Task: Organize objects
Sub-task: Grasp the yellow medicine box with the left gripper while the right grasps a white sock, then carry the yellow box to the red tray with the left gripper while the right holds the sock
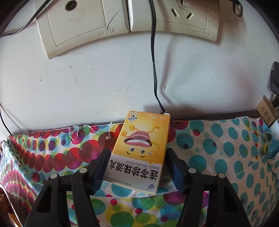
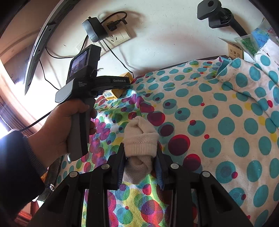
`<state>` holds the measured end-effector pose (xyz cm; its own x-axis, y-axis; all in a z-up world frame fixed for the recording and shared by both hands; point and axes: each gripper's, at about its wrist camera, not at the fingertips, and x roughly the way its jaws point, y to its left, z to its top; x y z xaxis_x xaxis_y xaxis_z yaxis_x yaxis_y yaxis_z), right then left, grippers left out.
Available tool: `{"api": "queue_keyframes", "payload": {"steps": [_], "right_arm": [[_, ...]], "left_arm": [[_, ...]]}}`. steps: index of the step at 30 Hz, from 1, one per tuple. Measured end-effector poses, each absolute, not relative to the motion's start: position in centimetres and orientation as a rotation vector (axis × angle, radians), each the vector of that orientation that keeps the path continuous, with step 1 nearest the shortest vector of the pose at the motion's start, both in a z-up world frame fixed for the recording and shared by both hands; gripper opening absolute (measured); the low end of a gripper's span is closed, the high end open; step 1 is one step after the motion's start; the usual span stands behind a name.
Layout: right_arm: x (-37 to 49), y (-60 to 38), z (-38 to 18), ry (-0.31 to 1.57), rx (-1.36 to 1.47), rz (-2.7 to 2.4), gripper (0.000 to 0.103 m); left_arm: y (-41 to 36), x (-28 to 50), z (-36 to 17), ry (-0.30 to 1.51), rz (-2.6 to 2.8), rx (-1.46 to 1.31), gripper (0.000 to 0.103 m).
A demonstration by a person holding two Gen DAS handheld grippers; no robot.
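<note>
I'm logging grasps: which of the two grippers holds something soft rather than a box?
The right gripper: its jaws pinch a rolled cream sock over the dotted cloth. The left gripper instead straddles a rigid yellow medicine box.

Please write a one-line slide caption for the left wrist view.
Left gripper straddles a yellow medicine box lying on the dotted cloth beside the white wall, jaws not clamped.

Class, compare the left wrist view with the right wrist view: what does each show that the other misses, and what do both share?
Left only: the left tongs around a yellow box, not clearly gripping.
Right only: the right tongs shut on rolled socks, and the left hand.
Both: the dotted cloth, wall sockets.
</note>
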<state>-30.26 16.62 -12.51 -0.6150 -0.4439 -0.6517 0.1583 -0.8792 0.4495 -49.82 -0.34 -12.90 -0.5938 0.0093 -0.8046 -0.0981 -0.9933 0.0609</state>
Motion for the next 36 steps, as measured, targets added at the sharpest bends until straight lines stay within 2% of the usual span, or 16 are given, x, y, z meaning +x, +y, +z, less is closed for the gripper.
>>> {"api": "queue_keyframes", "payload": {"steps": [5,16,27,36], "right_arm": [[-30.3,16.5,-12.4,-0.496,1.152,-2.507,0.03],[-30.3,16.5,-12.3,-0.478,1.167,-2.522,0.03],[-30.3,16.4,-12.2,-0.47,1.167,-2.528,0.032],[-30.2,16.4,-12.1,-0.466,1.159,-2.528,0.033]], "left_arm": [[-0.3,-49.0,-12.6,0.159,2.792,-1.335,0.053],[-1.2,-43.3,-9.5,0.189,2.883,-1.255,0.052],[-2.1,-34.8,-4.5,0.329,2.967,-1.137,0.052],[-6.3,-27.4,-0.2,0.285,3.037,-1.1,0.052]]}}
